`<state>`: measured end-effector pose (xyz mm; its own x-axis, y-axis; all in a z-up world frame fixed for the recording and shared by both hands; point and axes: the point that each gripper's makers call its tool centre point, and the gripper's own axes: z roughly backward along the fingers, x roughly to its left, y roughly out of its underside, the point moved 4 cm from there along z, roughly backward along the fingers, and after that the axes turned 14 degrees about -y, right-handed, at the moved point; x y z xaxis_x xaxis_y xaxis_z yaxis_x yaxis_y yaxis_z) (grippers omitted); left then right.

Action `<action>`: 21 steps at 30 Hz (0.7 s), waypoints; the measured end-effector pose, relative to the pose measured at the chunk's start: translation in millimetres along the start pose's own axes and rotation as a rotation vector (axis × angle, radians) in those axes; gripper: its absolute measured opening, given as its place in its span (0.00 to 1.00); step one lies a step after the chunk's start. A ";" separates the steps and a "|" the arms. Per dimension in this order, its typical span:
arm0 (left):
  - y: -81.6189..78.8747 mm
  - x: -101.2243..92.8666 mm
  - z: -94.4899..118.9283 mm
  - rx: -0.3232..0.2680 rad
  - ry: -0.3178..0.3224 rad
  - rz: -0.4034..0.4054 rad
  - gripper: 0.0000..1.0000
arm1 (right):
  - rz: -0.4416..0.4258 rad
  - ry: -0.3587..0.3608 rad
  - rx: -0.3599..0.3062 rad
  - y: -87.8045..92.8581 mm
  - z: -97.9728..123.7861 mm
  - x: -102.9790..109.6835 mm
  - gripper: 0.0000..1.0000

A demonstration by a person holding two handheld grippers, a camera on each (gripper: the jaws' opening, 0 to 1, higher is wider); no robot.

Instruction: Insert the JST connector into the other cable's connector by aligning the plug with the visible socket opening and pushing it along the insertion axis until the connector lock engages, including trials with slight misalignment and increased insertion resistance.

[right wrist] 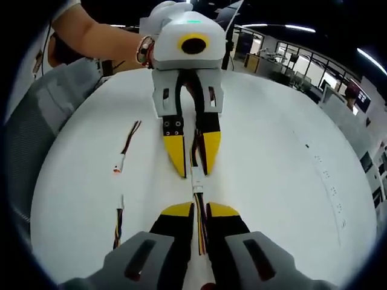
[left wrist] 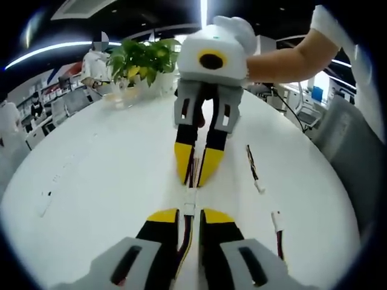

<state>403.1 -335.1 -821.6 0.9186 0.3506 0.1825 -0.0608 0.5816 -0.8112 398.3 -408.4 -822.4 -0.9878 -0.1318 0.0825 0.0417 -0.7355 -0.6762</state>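
Both cables pinched, left claw (left wrist: 188,212) and right claw (right wrist: 200,208); light, floppy wires, small brittle connector (left wrist: 189,208)—best gripped close behind the plug.

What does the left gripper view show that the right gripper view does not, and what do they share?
Left gripper view alone: a potted plant at the far end of the white table, and rows of desks beyond.

Right gripper view alone: a grey chair back beside the table and office workstations at the far right.

Both: the two grippers facing each other, each shut on a cable, with the white connectors meeting between the left gripper and the right gripper. Two spare cables lie on the table beside them.
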 end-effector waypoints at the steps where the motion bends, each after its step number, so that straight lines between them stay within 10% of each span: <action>1: 0.1 -0.9 0.6 0.003 0.003 0.005 0.10 | 0.000 0.001 0.000 -0.1 0.2 -0.1 0.06; 21: -25.5 -2.9 31.8 -0.082 -0.079 0.070 0.24 | 0.014 0.035 -0.019 -16.7 16.7 1.1 0.13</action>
<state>389.5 -327.6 -783.8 0.8793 0.4471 0.1642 -0.0887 0.4925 -0.8658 399.0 -407.3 -798.8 -0.9918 -0.1182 0.0478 0.0526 -0.7207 -0.6912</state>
